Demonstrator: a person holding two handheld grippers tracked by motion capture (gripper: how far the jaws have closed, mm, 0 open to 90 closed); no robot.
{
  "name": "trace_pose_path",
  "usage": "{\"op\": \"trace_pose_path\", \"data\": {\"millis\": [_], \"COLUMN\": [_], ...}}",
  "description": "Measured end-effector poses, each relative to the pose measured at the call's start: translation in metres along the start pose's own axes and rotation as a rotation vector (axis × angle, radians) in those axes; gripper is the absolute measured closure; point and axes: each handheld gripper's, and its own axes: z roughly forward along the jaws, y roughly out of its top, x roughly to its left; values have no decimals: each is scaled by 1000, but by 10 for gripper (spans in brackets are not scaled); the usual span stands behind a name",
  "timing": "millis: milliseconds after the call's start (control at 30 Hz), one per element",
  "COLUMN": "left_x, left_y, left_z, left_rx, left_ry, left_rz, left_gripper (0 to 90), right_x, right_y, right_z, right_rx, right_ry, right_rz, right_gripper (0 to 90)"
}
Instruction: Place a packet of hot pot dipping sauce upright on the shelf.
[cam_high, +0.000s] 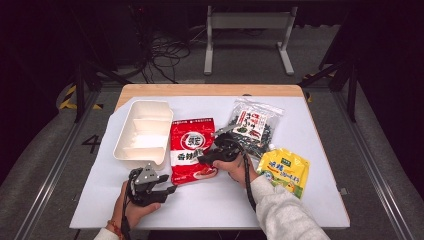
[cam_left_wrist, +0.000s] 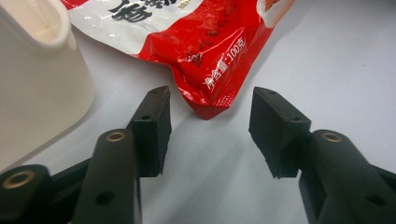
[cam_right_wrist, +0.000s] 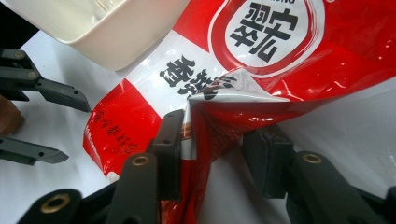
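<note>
Right gripper (cam_right_wrist: 217, 154) astride red bag (cam_right_wrist: 289, 60), "100克" label.

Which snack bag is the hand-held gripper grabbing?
The red bag in the middle. The right hand-held gripper has its jaws around a raised fold; the dark bag and yellow bag lie untouched.

High cam overhead on table (cam_high: 310, 150), gripper cams close, all share red bag (cam_high: 192, 150)

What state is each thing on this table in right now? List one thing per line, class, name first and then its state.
White tray: empty, upright.
Red packet: sealed, lying flat, right edge lifted.
Seaweed bag: sealed, lying flat.
Yellow pouch: sealed, lying flat.
Left tongs: open, near the red packet's corner.
Right tongs: open around the packet's raised edge.
</note>
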Motion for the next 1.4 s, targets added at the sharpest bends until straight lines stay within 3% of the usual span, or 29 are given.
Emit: {"op": "trace_pose_path", "data": {"millis": [200,400,433,600,800,867,933,1000,1033,1133,1233,1300,1400], "left_x": [2,4,4,7,8,8,9,10,10,10,11,15,18], "left_y": [3,8,13,27,54,63,70,77,79,82,81,78,77], "left_z": [-5,-11,-15,-21,-12,-8,-3,3,5,7,-2,-5,-3], "left_rx": [-28,-56,-76,-130,-162,-181,-183,-190,-187,-199,-238,-250,-229], "left_ry": [-11,-9,-12,-36,-53,-56,-46,-68,-54,-51,-19,-39,-38], "left_rz": [-12,-19,-6,-14,-1,-15,-9,-16,-4,-14,-28,-50,-52], "left_gripper": [392,291,286,253,216,220,236,267,269,251,231,224,218], "right_x": [2,0,4,12,20,24,27,29,29,30,26,23,22], "right_y": [-7,-13,-16,-19,-23,-24,-24,-25,-26,-27,-28,-29,-29], "right_z": [-6,-21,-27,-40,-51,-54,-57,-59,-60,-66,-72,-76,-79], "right_rx": [-37,-88,-108,-150,-209,-236,-243,-251,-255,-278,-299,-311,-322], "right_ry": [3,8,5,0,7,17,4,-12,-18,-42,-50,-47,-44], "right_rz": [-10,-30,-69,-130,-187,-212,-230,-251,-260,-264,-242,-235,-239], "right_gripper": [716,745,750,756,756,757,757,757,757,760,763,765,766]}}
